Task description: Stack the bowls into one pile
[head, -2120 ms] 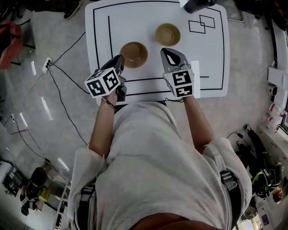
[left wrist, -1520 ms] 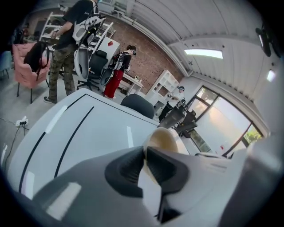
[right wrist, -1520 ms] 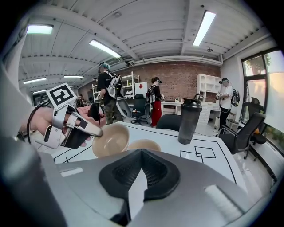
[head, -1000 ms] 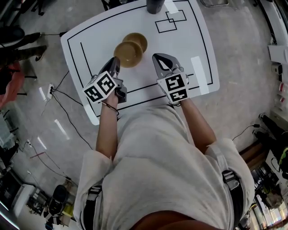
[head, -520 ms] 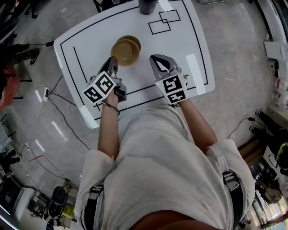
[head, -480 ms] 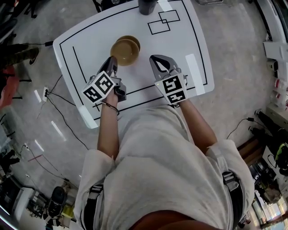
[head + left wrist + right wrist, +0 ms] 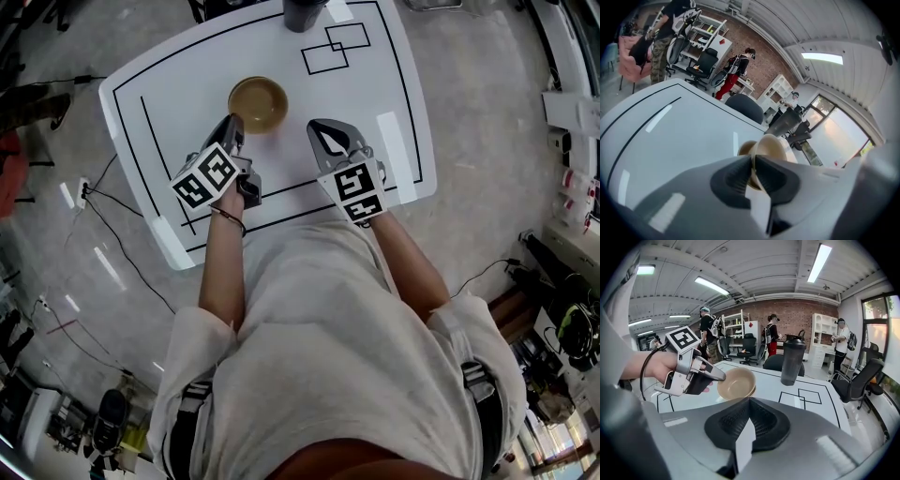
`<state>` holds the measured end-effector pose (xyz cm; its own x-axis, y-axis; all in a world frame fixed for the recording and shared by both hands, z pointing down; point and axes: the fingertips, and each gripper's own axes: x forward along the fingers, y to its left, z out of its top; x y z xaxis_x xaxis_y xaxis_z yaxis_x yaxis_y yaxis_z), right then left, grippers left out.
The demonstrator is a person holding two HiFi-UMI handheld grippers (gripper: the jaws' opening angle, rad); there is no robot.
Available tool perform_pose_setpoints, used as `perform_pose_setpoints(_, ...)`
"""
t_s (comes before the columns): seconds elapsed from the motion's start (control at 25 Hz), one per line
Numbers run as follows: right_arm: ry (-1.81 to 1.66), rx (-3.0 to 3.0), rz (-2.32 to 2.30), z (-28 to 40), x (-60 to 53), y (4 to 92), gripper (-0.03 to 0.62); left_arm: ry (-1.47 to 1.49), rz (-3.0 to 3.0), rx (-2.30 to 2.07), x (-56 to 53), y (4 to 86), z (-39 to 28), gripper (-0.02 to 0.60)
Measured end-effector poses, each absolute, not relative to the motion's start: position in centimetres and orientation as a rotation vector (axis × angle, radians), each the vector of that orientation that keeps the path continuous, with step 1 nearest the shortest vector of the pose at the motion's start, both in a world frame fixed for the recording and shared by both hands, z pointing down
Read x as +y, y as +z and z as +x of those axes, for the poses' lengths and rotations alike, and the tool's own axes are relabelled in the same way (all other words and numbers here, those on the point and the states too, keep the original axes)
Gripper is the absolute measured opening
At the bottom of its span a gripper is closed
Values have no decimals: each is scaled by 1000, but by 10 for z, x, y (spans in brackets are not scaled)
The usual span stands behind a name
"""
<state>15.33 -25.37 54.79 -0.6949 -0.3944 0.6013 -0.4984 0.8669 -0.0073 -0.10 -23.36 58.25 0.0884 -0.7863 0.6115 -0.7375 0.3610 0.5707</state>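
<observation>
Upper bowl point(image 7: 258, 101), formerly apart on the table, now over lower bowl point(image 7: 744, 148), left gripper point(image 7: 232, 123) moved along with it, jaws opening slightly on its rim

Two tan bowls point(image 7: 258, 103) lie nested on the white table point(image 7: 375, 84), the upper bowl point(image 7: 737, 383) tilted.
</observation>
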Motion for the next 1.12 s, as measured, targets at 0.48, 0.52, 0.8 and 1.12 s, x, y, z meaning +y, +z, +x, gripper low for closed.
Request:
perform_pose_setpoints(0.48,218,-2430,574,147,-261,559,-2,41,1343,-1698,-235,597,-4,40)
perform_pose_setpoints(0.52,218,-2432,570,146,-263,560,-2,50,1342,-1699,-236,598,-4,40)
perform_pose_setpoints(0.8,251,-2445,577,145,-272,566,-2,135,1348,-1716,-238,605,-3,41)
perform_pose_setpoints(1.12,289,-2453,618,150,-274,566,-2,252,1384,-1762,-242,602,1,51)
